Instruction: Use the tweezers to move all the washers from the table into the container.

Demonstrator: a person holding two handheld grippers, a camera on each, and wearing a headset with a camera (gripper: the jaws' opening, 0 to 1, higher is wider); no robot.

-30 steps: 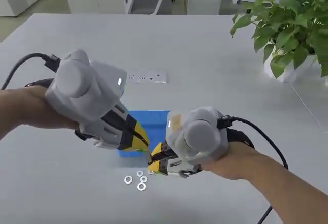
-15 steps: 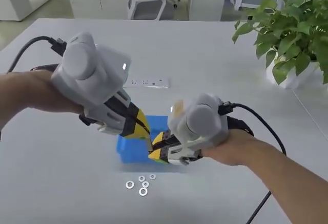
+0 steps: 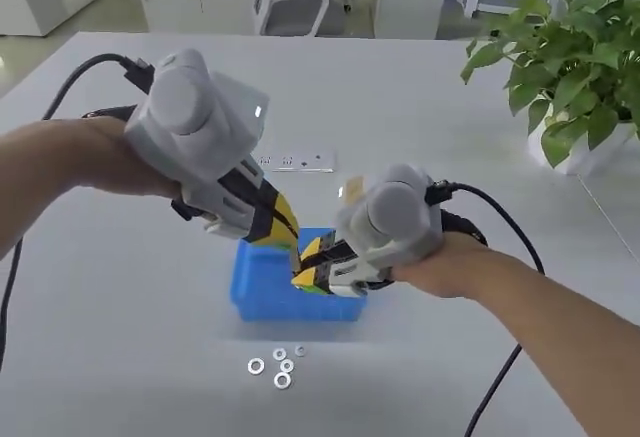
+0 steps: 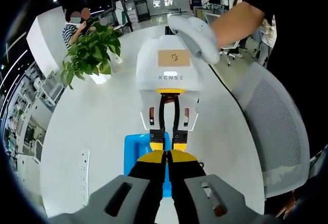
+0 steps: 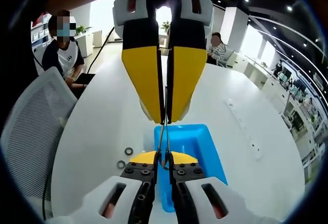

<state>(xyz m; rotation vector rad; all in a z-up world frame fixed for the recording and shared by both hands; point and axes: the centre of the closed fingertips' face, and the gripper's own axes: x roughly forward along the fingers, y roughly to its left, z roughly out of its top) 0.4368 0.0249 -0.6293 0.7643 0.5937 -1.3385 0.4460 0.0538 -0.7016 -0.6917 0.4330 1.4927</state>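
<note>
Several small metal washers [image 3: 275, 365] lie loose on the white table [image 3: 120, 357], just in front of the blue container [image 3: 262, 299]. My left gripper [image 3: 292, 242] and right gripper [image 3: 306, 273] meet tip to tip above the container. Thin metal tweezers [image 5: 164, 131] run between them: the left gripper's yellow jaws are shut on the upper part, and my right gripper [image 5: 164, 158] is shut on the lower part. Whether the tweezers' tip holds a washer is too small to tell. Two washers [image 5: 125, 157] lie left of the container [image 5: 197, 142]. My left gripper [image 4: 167, 155] faces the right one over the container [image 4: 132, 155].
A power strip [image 3: 295, 162] lies behind the container. A potted plant [image 3: 575, 67] stands at the far right. Cables trail from both grippers over the table. Office chairs [image 3: 285, 7] stand past the far edge. People sit nearby [image 5: 64, 49].
Both grippers have carried the tweezers away from the washers, back and up, to above the blue container. The head camera has shifted as well.
</note>
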